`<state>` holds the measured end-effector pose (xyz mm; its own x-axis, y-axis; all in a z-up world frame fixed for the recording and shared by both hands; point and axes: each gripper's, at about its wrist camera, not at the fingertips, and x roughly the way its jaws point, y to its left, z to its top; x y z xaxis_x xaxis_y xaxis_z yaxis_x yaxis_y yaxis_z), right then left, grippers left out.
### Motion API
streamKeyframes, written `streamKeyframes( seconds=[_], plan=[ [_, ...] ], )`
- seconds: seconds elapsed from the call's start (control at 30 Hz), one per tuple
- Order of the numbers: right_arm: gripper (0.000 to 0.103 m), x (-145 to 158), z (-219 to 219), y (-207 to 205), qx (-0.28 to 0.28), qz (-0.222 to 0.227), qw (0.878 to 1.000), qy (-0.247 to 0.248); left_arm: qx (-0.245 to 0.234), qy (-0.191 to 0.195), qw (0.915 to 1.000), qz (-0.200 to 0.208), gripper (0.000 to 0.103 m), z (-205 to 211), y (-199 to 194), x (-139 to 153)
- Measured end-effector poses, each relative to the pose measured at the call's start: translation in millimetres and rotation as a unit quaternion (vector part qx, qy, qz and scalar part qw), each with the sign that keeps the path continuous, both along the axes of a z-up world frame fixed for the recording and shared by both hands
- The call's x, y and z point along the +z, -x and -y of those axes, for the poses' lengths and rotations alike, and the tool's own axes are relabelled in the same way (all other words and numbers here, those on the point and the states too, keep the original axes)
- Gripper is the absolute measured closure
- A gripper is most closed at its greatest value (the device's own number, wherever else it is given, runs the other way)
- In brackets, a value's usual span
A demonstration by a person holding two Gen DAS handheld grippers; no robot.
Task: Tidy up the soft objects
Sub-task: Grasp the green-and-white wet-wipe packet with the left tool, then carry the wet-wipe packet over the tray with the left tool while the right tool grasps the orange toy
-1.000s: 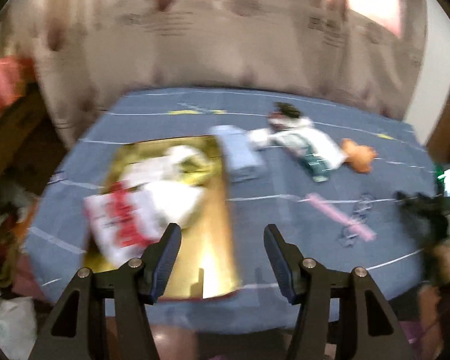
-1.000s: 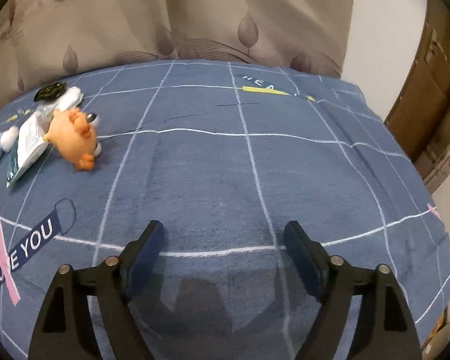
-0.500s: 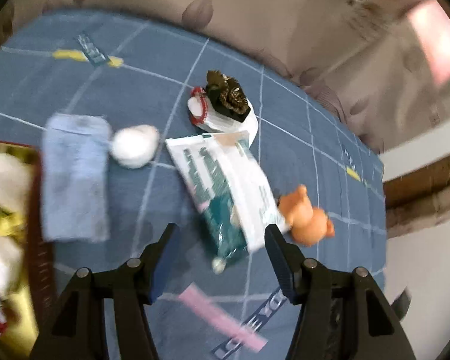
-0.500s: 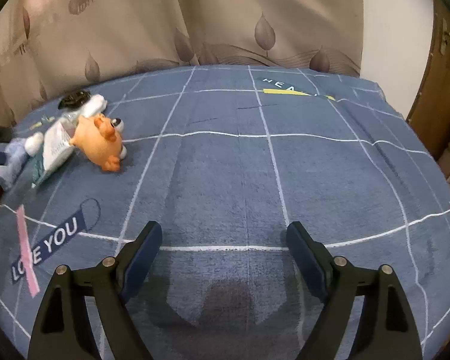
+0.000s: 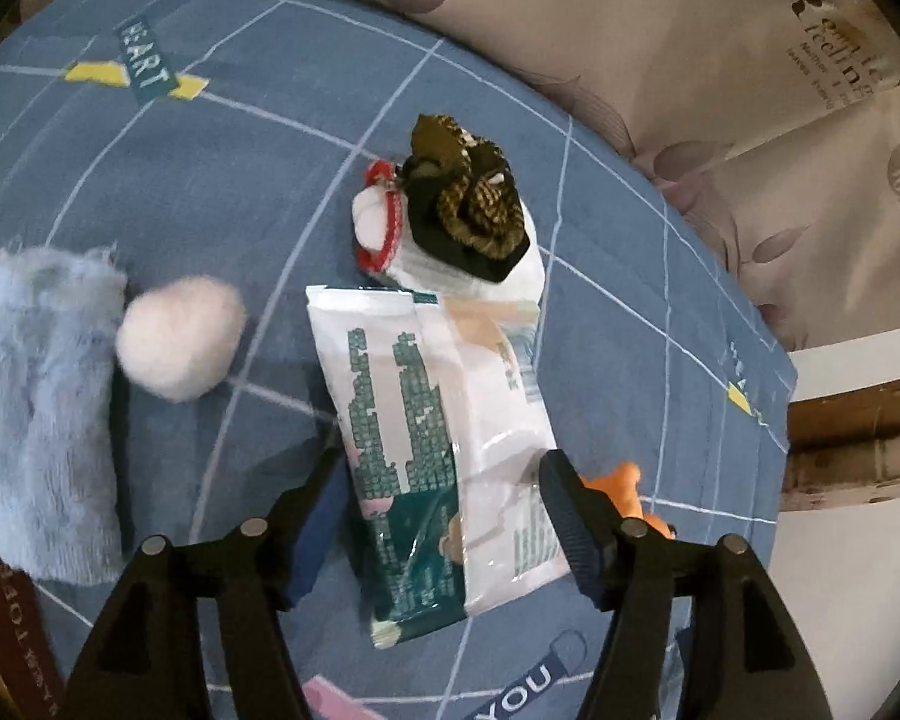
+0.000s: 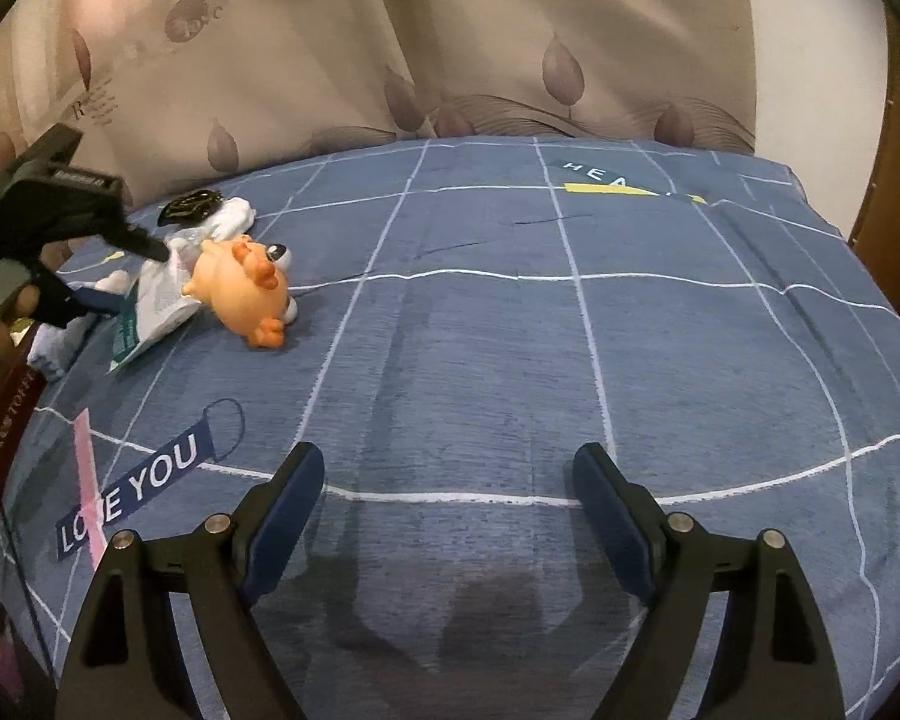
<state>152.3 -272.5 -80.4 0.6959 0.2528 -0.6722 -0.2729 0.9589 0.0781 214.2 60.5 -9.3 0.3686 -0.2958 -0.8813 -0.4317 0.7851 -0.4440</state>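
Hand-held gripper (image 5: pixel 441 480) straddles glossy flat packet (image 5: pixel 426 438).

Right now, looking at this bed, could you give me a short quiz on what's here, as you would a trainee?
1. True or false: the left hand-held gripper is clamped shut on the orange plush toy.
2. Which lies right beside the blue fuzzy cloth? A. white pompom B. dark scrunchie C. orange plush toy
3. Fill in: the left hand-held gripper's open jaws straddle the white and green ____.

Key: 1 false; 2 A; 3 packet.
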Motion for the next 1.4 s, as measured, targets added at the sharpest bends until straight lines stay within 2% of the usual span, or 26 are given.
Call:
streamKeyframes(
  seconds=[0.13, 0.2, 0.3, 0.37, 0.5, 0.6, 0.67, 0.7, 0.77, 0.8, 0.87, 0.93, 1.17, 1.4],
  plan=[
    [0.02, 0.2, 0.6, 1.6, 0.004, 0.003, 1.0, -0.005, -0.002, -0.021, 0.9998, 0.0, 0.033, 9.9, -10.2, 5.8],
    [0.02, 0.6, 0.2, 1.8, 0.007, 0.003, 1.0, -0.007, -0.002, -0.049, 0.9988, -0.006, 0.031, 12.7, -11.7, 8.2],
    [0.02, 0.9, -0.5, 2.5, 0.011, 0.004, 1.0, -0.008, -0.013, -0.048, 0.9987, -0.014, 0.022, 18.0, -19.5, 0.3],
    [0.02, 1.4, 0.0, 3.0, 0.013, 0.004, 1.0, -0.01, -0.022, -0.057, 0.9979, -0.022, 0.02, 24.3, -22.5, -4.5],
    [0.02, 2.0, 1.1, 3.1, 0.015, 0.004, 1.0, -0.014, -0.045, -0.094, 0.9946, -0.001, 0.019, 34.6, -21.0, -3.4],
    [0.02, 1.8, 0.8, 3.0, 0.016, 0.004, 1.0, -0.015, -0.058, -0.098, 0.9935, 0.0, 0.016, 38.0, -20.2, -3.3],
    [0.02, 1.7, 1.1, 2.6, 0.017, 0.003, 1.0, -0.014, -0.079, -0.089, 0.9927, -0.021, 0.016, 46.4, -28.9, -13.8],
    [0.02, 1.7, 1.0, 2.2, 0.017, 0.002, 1.0, -0.014, -0.085, -0.102, 0.991, -0.015, 0.018, 50.5, -29.7, -10.3],
    [0.02, 1.4, 0.8, 1.4, 0.017, 0.001, 1.0, -0.014, -0.096, -0.099, 0.9904, -0.013, 0.021, 54.5, -29.5, -9.5],
    [0.02, 1.3, 0.6, 1.3, 0.017, 0.0, 1.0, -0.014, -0.091, -0.097, 0.991, -0.007, 0.038, 53.5, -27.8, -8.8],
    [0.02, 1.6, 0.6, 1.1, 0.017, -0.001, 1.0, -0.014, -0.067, -0.071, 0.9948, 0.028, 0.043, 44.0, -17.9, -4.9],
    [0.02, 1.4, 0.6, -0.1, 0.017, -0.005, 1.0, -0.015, -0.067, -0.065, 0.9948, 0.039, 0.05, 41.1, -11.6, -3.0],
    [0.02, -0.2, -0.2, -2.2, 0.013, -0.011, 1.0, -0.013, -0.09, -0.103, 0.9865, 0.09, 0.052, 53.6, 40.3, 21.4],
    [0.02, -0.2, -2.5, -1.6, 0.013, -0.01, 1.0, -0.006, -0.095, -0.067, 0.9871, 0.11, 0.051, 50.4, 108.2, 41.6]
  ],
)
